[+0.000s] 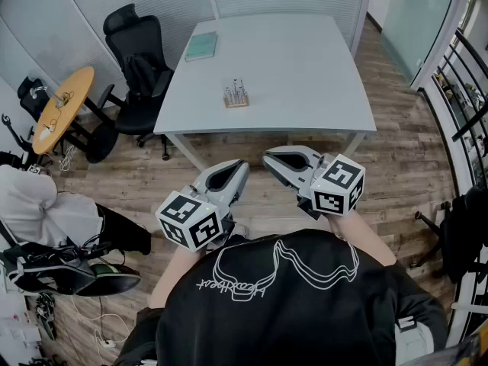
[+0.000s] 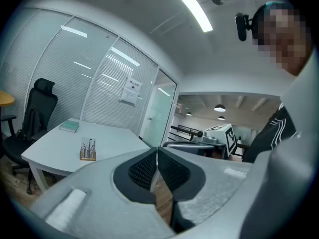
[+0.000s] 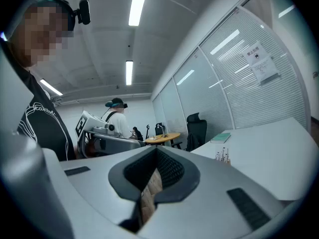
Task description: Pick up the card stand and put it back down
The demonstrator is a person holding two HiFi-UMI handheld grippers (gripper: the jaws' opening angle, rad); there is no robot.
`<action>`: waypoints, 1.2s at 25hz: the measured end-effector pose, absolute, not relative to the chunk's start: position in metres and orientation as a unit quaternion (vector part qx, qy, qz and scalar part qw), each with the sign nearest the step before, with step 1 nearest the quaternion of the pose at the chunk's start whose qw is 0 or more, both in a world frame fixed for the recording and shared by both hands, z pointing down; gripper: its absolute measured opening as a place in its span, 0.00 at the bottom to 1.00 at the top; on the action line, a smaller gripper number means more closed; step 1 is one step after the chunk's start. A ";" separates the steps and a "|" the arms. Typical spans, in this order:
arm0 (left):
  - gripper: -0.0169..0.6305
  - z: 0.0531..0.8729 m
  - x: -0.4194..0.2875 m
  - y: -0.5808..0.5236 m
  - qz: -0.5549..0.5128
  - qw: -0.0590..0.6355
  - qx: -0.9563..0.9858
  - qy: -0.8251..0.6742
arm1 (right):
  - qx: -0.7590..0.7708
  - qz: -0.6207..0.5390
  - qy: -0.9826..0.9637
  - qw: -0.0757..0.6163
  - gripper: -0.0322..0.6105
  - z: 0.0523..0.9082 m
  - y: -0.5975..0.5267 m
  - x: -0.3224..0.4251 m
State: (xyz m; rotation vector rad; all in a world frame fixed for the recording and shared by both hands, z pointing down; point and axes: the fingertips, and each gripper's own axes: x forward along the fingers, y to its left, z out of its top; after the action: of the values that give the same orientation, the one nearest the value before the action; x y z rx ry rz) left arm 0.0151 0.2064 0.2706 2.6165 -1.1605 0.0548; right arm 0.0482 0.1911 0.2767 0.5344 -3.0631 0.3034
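Note:
The card stand, a small wooden base with thin upright wire holders, stands near the middle of the white table. It also shows far off in the left gripper view as the card stand and in the right gripper view as the card stand. My left gripper and right gripper hang side by side over the wooden floor, short of the table's near edge and well apart from the stand. Both are shut with nothing between the jaws, as the left gripper and right gripper show in their own views.
A teal book lies at the table's far left corner. A black office chair stands at the table's left side, with a round wooden table beyond it. A person is at the left, and a black railing at the right.

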 end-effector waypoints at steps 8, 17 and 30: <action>0.05 0.263 0.012 0.206 0.013 0.132 0.909 -0.396 | 0.174 0.093 -0.980 0.012 0.06 0.270 0.191 0.046; 0.05 0.297 0.004 0.195 0.008 0.175 0.899 -0.400 | 0.186 0.130 -0.973 0.037 0.06 0.309 0.176 0.045; 0.05 0.331 -0.049 0.095 0.016 0.220 0.890 -0.399 | 0.230 0.178 -0.956 0.046 0.07 0.341 0.075 0.012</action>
State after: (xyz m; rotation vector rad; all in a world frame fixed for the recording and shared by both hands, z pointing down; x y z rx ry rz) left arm -0.0492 0.0952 0.3308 2.4616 -1.1049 0.0430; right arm 0.0119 0.0750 0.3409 0.7021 -2.9172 0.5420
